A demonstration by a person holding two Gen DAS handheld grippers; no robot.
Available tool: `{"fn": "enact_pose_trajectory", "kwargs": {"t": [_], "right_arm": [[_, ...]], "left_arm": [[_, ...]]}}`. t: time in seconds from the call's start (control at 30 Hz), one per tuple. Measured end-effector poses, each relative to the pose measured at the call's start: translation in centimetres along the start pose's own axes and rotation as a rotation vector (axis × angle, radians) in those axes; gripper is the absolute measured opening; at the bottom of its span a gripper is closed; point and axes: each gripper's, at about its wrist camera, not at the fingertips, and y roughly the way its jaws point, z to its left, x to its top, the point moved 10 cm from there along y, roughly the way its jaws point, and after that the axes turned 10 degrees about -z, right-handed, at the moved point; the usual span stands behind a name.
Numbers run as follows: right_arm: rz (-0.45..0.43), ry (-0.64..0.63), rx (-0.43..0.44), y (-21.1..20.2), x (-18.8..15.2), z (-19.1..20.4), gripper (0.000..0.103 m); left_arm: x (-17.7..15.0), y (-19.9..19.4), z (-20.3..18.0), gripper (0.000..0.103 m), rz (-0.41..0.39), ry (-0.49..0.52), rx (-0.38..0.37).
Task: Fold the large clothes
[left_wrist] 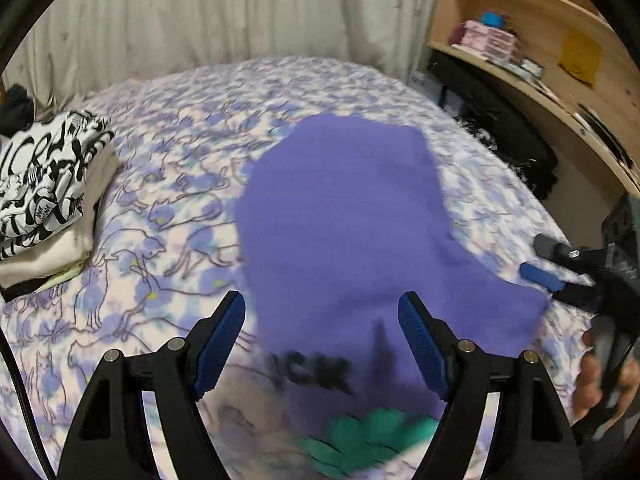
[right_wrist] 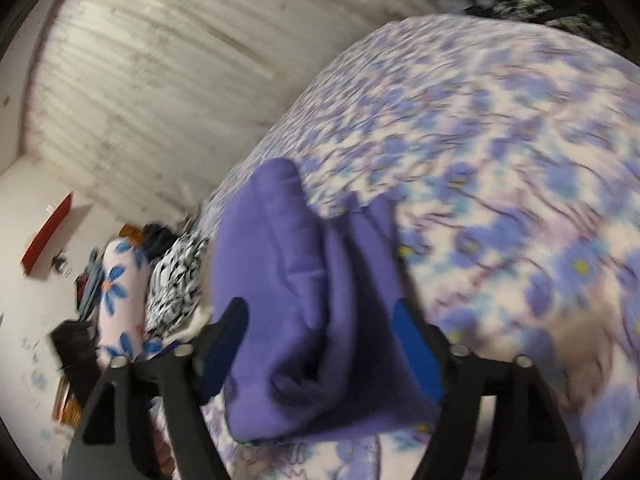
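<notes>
A purple garment with black lettering and a green print near its close edge lies on the flowered bedspread. My left gripper is open just above its near part, holding nothing. My right gripper shows at the right edge of the left wrist view, beside the garment's right corner. In the right wrist view the right gripper is open, with bunched folds of the purple garment lying between its wide-apart fingers.
A stack of folded clothes topped by a black-and-white patterned piece sits at the bed's left. A wooden shelf unit and dark items stand to the right. Pale curtains hang behind the bed.
</notes>
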Motion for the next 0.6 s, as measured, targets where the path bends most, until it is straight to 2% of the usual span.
{"fn": "enact_pose_trajectory", "kwargs": {"t": [0.1,0.17,0.27,0.5,0.53,0.57,0.6], "right_arm": [[0.135,-0.039,0.009,3.9,0.3,0.2,0.078],[0.224,-0.029,0.049,6.2,-0.1,0.4,0.078],[0.285,-0.040,0.096,8.7,-0.2,0.9,0.078],[0.375,-0.069,0.110,12.0,-1.4,0.9,0.078],[0.370,-0.084,0.109,12.1,-1.5,1.0,0.074],[0.359,-0.131,0.086,12.0,-1.6,1.0,0.050],[0.351,-0.172,0.062,11.9,-1.7,1.0,0.034]], "left_arm": [[0.4,3.0,2.3,0.078,0.049,-0.040,-0.008],[0.8,4.5,3.0,0.078,0.056,-0.094,-0.070],[1.5,5.9,3.4,0.078,0.058,-0.133,-0.111],[1.7,8.5,2.8,0.079,0.044,-0.096,-0.129],[1.9,8.7,2.8,0.079,0.044,-0.098,-0.124],[2.0,8.9,2.6,0.077,0.043,-0.101,-0.118],[2.2,9.0,2.5,0.076,0.041,-0.102,-0.113]]}}
